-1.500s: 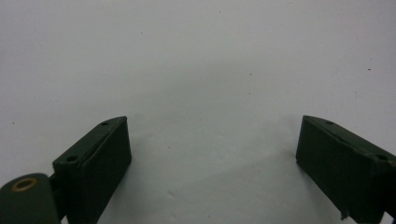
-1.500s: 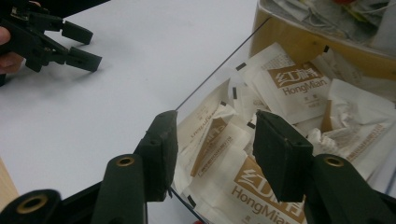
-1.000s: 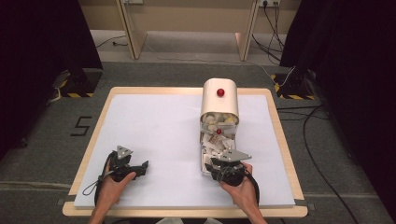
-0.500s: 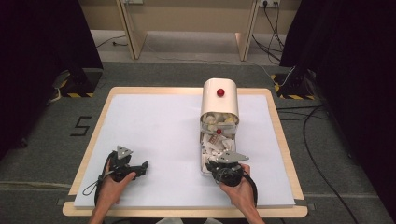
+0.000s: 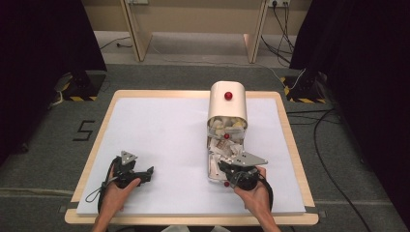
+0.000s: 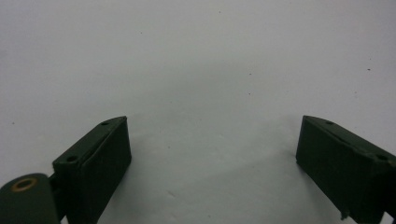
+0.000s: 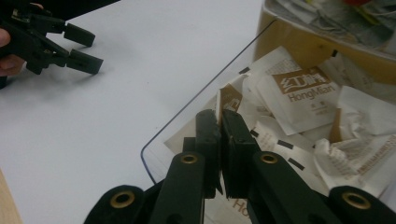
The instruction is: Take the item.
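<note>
High view: fixed above the near edge, looking forward and down, whole table (image 5: 159, 125) in frame plus floor beyond the far edge. Left gripper view: sits low and close over the bare top near the near-left corner, aimed down along its wide-apart jaws. Right gripper view: close, low, looking along closed jaws at the tray (image 7: 161, 140) by the near-right part. It also catches the left gripper (image 7: 77, 46) farther off, which the high view (image 5: 145, 174) shares, along with the tray (image 5: 211, 170).
</note>
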